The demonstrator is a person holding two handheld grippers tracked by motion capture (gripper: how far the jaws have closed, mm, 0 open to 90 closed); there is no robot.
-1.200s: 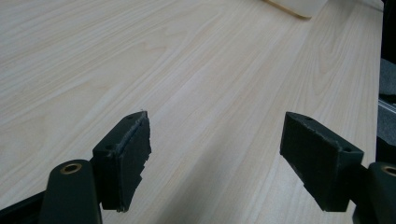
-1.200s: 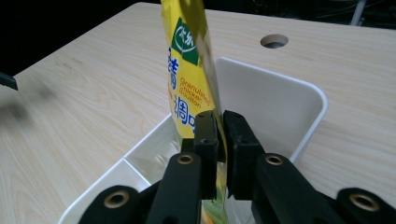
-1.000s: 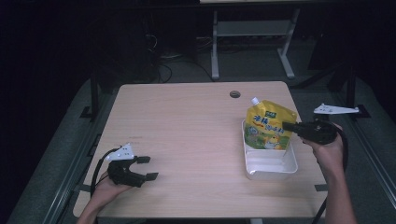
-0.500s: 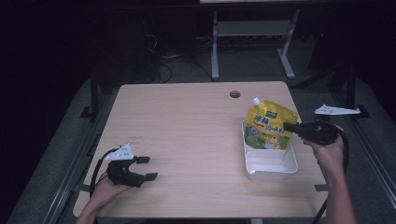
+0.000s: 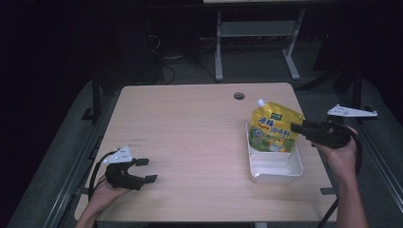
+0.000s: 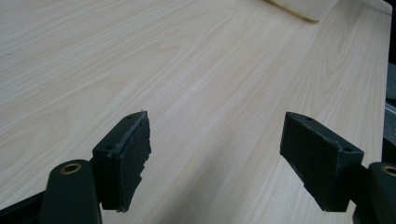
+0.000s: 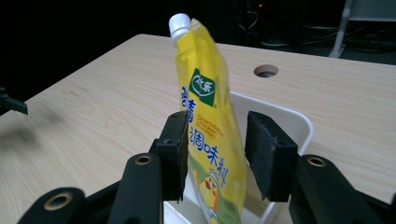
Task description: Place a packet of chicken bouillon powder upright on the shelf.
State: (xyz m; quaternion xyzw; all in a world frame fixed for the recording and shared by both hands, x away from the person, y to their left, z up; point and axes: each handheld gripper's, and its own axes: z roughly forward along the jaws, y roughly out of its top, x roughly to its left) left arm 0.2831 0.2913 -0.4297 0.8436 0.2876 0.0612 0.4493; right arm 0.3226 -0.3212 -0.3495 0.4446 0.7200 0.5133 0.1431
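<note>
A yellow spouted pouch (image 5: 273, 133) with a white cap stands upright in the far end of a white tray (image 5: 278, 173) at the table's right side. My right gripper (image 5: 294, 127) reaches in from the right. Its jaws stand on either side of the pouch (image 7: 210, 116): one pad lies against the printed face and the other is a narrow gap away, so the right gripper (image 7: 217, 126) is open. My left gripper (image 5: 148, 170) rests near the front left corner of the table, jaws wide apart with nothing between them, over bare wood (image 6: 217, 128).
The light wooden table (image 5: 190, 133) has a round cable hole (image 5: 239, 96) near its far edge. The tray's near half (image 7: 289, 116) holds nothing. Dark floor, metal frame legs and cables lie beyond the table.
</note>
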